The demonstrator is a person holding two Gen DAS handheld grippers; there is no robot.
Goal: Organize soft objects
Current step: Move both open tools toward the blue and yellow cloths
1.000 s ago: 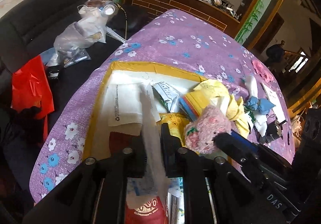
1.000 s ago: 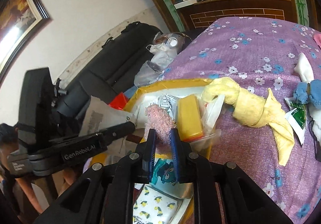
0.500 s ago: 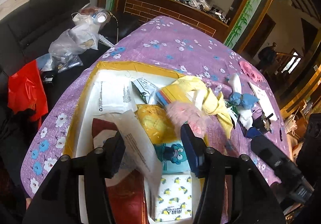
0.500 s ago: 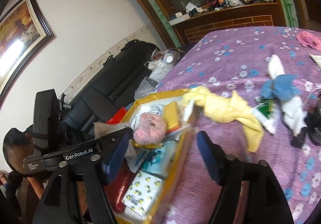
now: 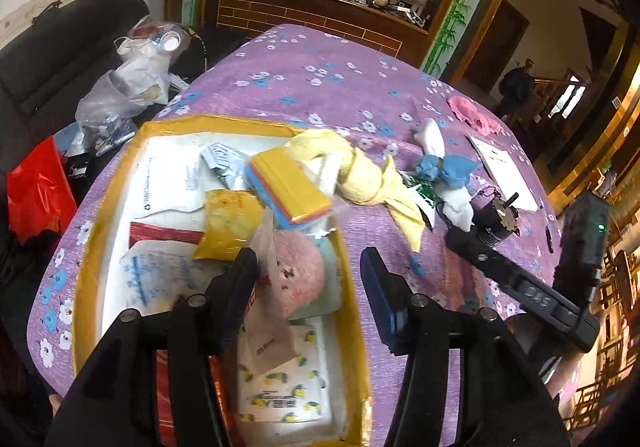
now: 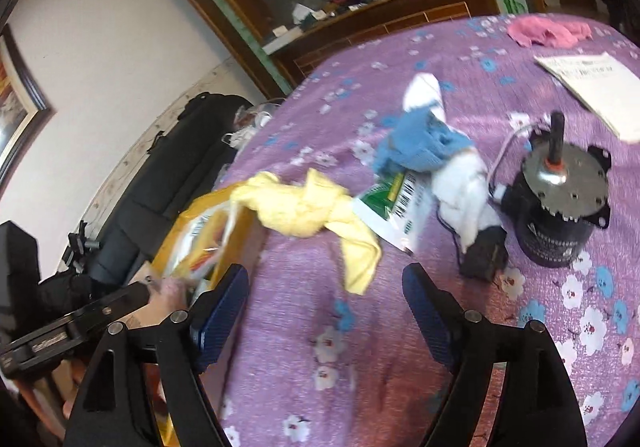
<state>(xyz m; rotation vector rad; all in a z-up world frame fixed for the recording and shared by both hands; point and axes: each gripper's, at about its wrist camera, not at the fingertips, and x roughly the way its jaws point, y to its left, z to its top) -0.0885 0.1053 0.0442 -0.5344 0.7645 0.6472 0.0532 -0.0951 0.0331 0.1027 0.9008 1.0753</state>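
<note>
A yellow-rimmed box (image 5: 352, 287) on the purple flowered tablecloth holds packets, a sponge pack and a pink plush toy (image 5: 298, 273). My left gripper (image 5: 308, 267) is open above the box, the plush lying free between its fingers. A yellow cloth (image 5: 360, 179) drapes over the box's far corner; it also shows in the right wrist view (image 6: 308, 211). A blue-and-white cloth (image 6: 432, 151) lies beyond it, and a pink cloth (image 6: 548, 31) at the far edge. My right gripper (image 6: 326, 295) is open and empty over the tablecloth, just short of the yellow cloth.
A black motor (image 6: 560, 203) with a wire stands right of the blue-and-white cloth. A paper booklet (image 6: 592, 91) lies far right. A green-and-white packet (image 6: 396, 207) lies beside the yellow cloth. A black sofa (image 5: 48, 59) with plastic bags is left of the table.
Both grippers opened. The left let go of a paper packet, the right let go of the pink plush, which now lies in the box. The right gripper swung right toward the cloths.
</note>
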